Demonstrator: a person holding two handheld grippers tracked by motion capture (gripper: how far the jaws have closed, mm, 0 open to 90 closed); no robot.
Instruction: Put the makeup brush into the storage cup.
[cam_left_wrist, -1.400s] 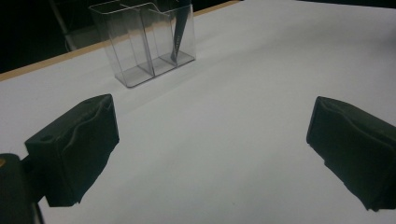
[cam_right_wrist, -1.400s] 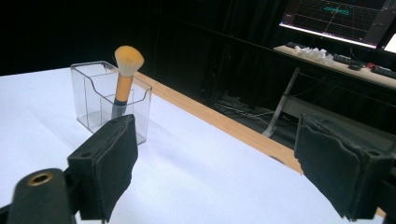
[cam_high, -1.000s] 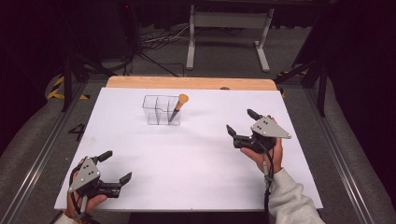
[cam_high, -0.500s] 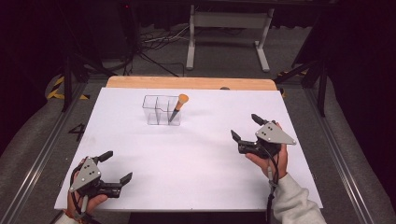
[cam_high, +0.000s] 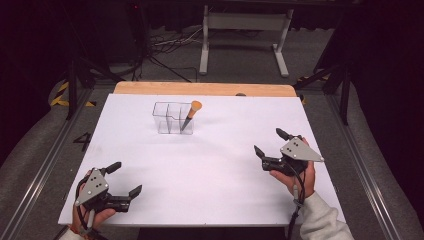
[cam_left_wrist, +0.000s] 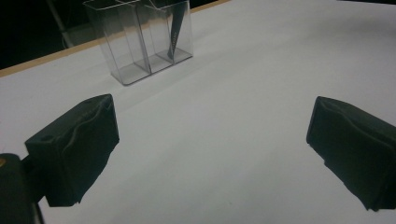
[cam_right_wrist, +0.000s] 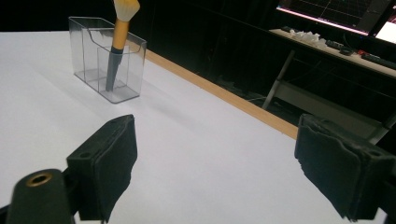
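my right claw (cam_high: 272, 149) and left claw (cam_high: 125, 178) both gape wide, empty, resting low on the white surface (cam_high: 220, 165). the brush (cam_high: 190, 114) leans in the clear organizer (cam_high: 172, 118), well apart. looks finished; next, stay clear.

The table (cam_high: 210, 165) is overlooked from above, facing forward and down. It is viewed low and close from both gripper cameras, and the clear organizer (cam_left_wrist: 140, 39) is shared by all views.

Legible text, labels, brands, numbers, signs: none; the lit screens (cam_right_wrist: 345, 14) at far right carry lines too small to read
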